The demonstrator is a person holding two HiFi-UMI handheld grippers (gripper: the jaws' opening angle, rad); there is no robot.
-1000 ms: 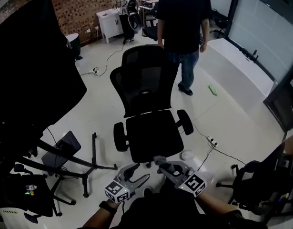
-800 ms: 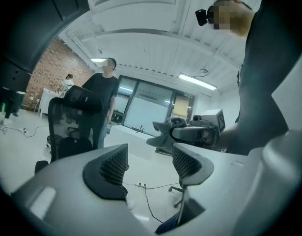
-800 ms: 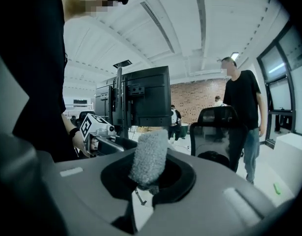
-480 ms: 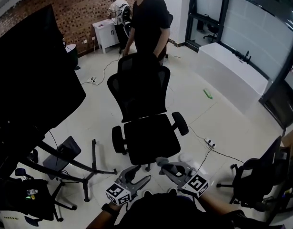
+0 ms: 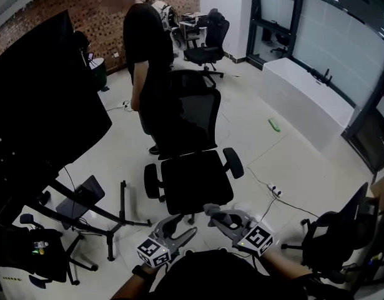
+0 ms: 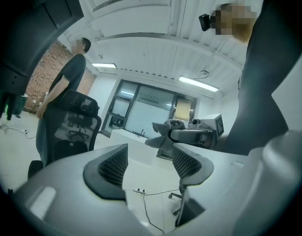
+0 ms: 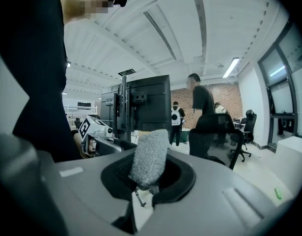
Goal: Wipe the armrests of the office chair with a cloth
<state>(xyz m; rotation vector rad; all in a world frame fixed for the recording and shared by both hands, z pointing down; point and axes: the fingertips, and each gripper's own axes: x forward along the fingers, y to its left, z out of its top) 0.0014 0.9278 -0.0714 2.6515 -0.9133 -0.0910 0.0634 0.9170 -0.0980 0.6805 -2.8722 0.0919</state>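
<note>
Office chair [image 5: 190,174] just ahead of both hand-held grippers, seat facing them, armrests [image 5: 152,181] lengthwise away; right armrest [image 5: 233,162] nearest the right hand-held gripper [image 5: 210,212], clamped on cloth [image 7: 150,156]; left hand-held gripper [image 6: 148,163] apart, empty. Versus a second ago: bystander [image 5: 145,61] now left of backrest [image 5: 195,120], no longer behind.

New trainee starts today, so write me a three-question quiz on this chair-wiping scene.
1. True or false: the left gripper holds the cloth.
2. Where is the standing person? A: on the seat. B: by the backrest of the office chair. C: between the grippers.
3. Is the cloth touching either armrest?
Key: 1 false: its jaws are apart and empty, while the right gripper is shut on the cloth. 2 B. 3 No: both grippers are short of the chair.
</note>
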